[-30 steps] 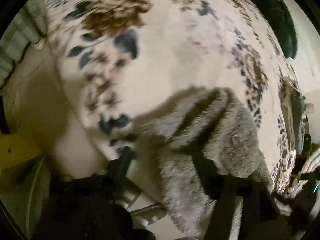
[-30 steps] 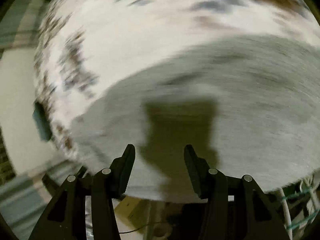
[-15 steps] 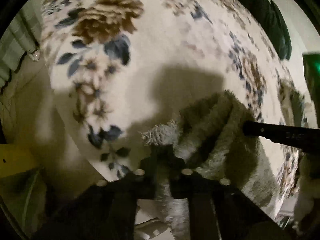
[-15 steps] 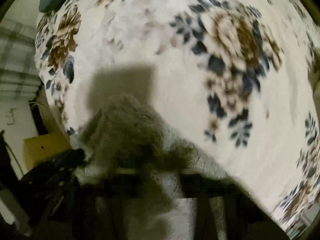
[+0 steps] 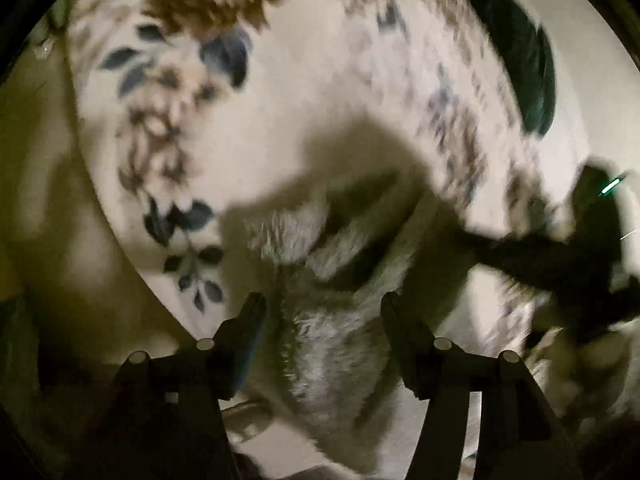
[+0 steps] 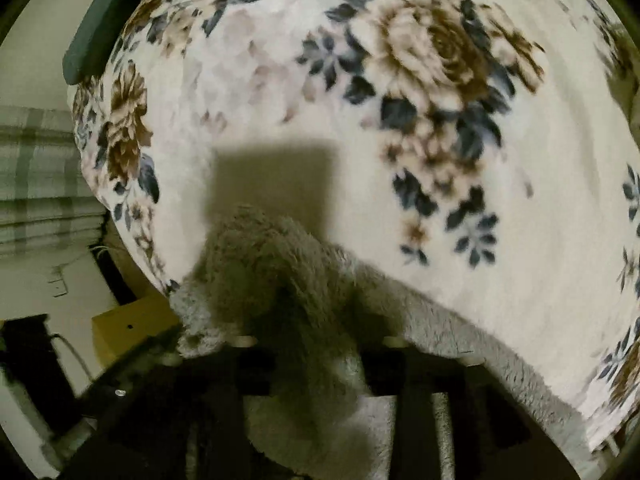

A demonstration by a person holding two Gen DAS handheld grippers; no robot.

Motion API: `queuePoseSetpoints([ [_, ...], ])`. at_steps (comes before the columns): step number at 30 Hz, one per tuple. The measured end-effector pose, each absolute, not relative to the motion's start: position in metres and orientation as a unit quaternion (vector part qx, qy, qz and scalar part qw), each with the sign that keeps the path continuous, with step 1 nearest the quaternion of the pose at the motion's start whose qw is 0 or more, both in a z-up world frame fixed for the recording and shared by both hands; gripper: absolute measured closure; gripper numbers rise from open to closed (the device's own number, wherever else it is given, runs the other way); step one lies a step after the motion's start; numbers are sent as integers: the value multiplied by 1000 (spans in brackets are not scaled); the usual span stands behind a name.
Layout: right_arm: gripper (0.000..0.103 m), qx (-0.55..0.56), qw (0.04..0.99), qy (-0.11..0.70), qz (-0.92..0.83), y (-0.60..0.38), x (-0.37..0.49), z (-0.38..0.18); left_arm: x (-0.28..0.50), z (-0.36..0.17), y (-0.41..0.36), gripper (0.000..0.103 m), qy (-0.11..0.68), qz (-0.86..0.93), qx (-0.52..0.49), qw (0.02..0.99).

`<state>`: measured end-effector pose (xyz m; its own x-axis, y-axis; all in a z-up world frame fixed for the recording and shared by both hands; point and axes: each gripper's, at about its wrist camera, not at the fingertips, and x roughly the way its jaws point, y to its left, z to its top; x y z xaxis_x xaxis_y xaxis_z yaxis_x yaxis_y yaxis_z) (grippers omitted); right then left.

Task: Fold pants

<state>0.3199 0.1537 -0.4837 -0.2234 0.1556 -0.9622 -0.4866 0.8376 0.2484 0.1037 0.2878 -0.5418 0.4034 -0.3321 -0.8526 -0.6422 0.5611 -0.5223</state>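
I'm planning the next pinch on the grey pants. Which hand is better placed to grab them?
Probably right. Both have just been opening around the pants. Cloth fills the right gripper between its fingers, so closing should catch it, while the left gripper shows gaps beside the cloth.

Both the left gripper and the right gripper point steeply down, their jaws just reopened and standing apart.

Floral blanket covers the bed; dim light, pale floor.
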Motion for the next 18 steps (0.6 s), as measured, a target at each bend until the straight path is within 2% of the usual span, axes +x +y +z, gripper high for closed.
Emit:
queuePoseSetpoints([
  [1, 53, -112, 615, 734, 264, 155, 317, -482, 108, -550, 281, 46, 550, 115, -438, 702],
  [2, 52, -118, 615, 732, 267, 156, 316, -482, 109, -554, 278, 53, 553, 120, -432, 702],
  [3, 52, -129, 613, 731, 270, 157, 314, -485, 109, -554, 275, 66, 540, 126, -430, 713],
  [4, 52, -145, 610, 731, 271, 160, 311, -490, 109, -552, 274, 85, 537, 134, -421, 718],
  [6, 53, -179, 606, 726, 272, 168, 305, -503, 110, -537, 273, 87, 522, 144, -417, 730],
  [9, 89, -201, 616, 710, 276, 173, 298, -514, 110, -512, 274, 88, 497, 151, -417, 745],
  [14, 93, -164, 644, 690, 288, 170, 296, -494, 111, -497, 286, 89, 478, 174, -410, 757],
  [18, 93, -153, 653, 683, 290, 176, 302, -485, 118, -523, 307, 88, 494, 184, -414, 742],
])
